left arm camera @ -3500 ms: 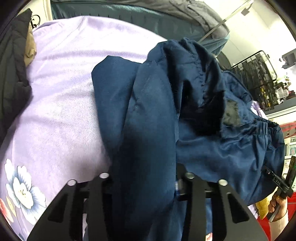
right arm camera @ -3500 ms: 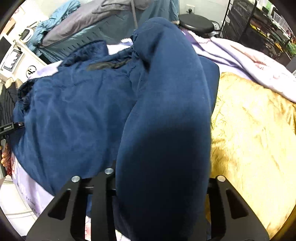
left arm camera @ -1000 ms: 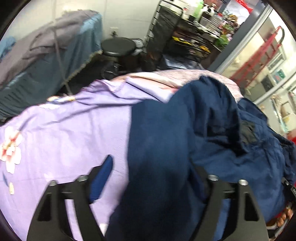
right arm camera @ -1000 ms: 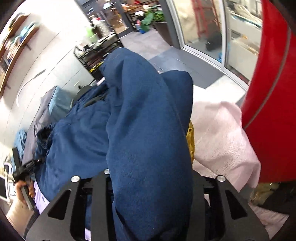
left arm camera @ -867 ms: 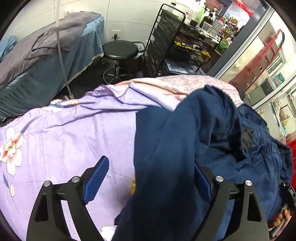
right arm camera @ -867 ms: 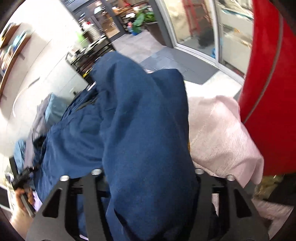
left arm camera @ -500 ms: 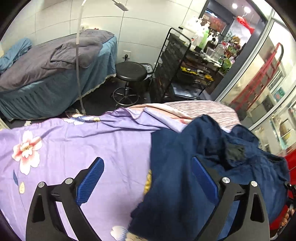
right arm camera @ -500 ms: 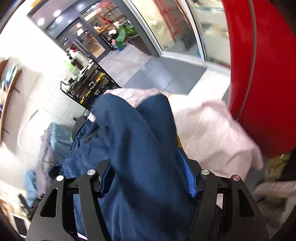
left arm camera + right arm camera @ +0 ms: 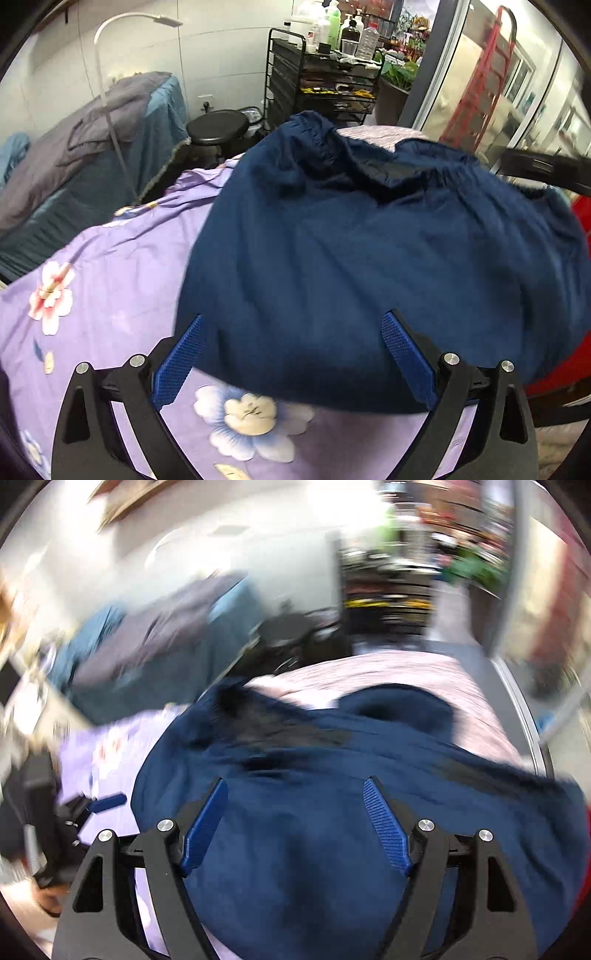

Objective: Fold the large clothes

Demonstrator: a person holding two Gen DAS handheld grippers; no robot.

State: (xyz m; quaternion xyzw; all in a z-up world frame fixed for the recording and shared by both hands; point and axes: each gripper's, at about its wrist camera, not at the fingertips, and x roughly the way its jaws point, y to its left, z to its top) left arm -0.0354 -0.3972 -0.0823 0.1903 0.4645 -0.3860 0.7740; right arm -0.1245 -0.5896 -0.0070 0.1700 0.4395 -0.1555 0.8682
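Both grippers have released the navy garment (image 9: 369,258), fingers spread above the purple floral sheet (image 9: 92,295).

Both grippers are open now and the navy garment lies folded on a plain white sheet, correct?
Not quite. Both wrist views show the left gripper and right gripper open over the navy garment, but the left wrist view shows the sheet is purple with flowers.
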